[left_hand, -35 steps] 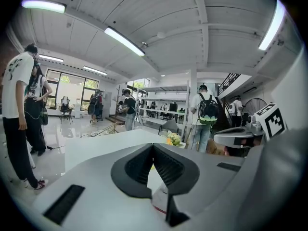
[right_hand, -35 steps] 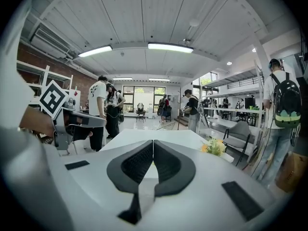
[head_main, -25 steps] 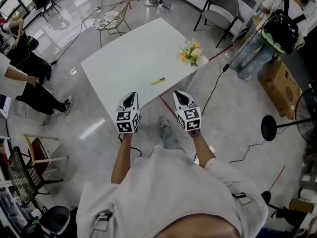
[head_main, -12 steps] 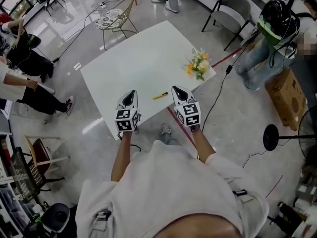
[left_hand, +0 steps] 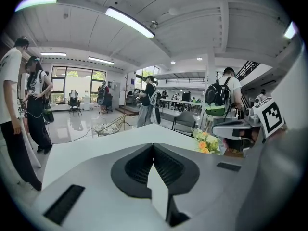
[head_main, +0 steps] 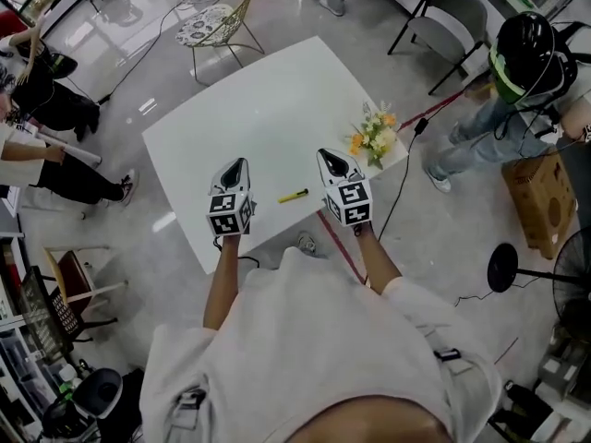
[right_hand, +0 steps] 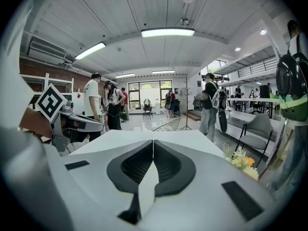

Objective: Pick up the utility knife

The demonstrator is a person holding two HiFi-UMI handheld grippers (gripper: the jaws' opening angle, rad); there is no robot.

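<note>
A small yellow utility knife [head_main: 294, 195] lies on the white table [head_main: 268, 100], close to its near edge. My left gripper [head_main: 234, 165] hovers just left of the knife and my right gripper [head_main: 331, 159] just right of it, so the knife sits between them, touched by neither. In the left gripper view the left gripper [left_hand: 153, 146] has its jaws pressed together with nothing in them. The right gripper [right_hand: 153, 142] looks the same in the right gripper view. The grippers' own bodies hide the knife in both gripper views.
A bunch of yellow and white flowers [head_main: 374, 137] stands at the table's right corner. A wire chair [head_main: 217, 26] and a grey chair [head_main: 452, 17] stand beyond the table. People stand at the left [head_main: 37, 155] and right [head_main: 526, 63]. A cardboard box [head_main: 540, 201] sits at the right.
Both grippers have advanced from the floor side over the table's near edge. The knife, earlier ahead of them, now lies between them. Both stayed shut.
</note>
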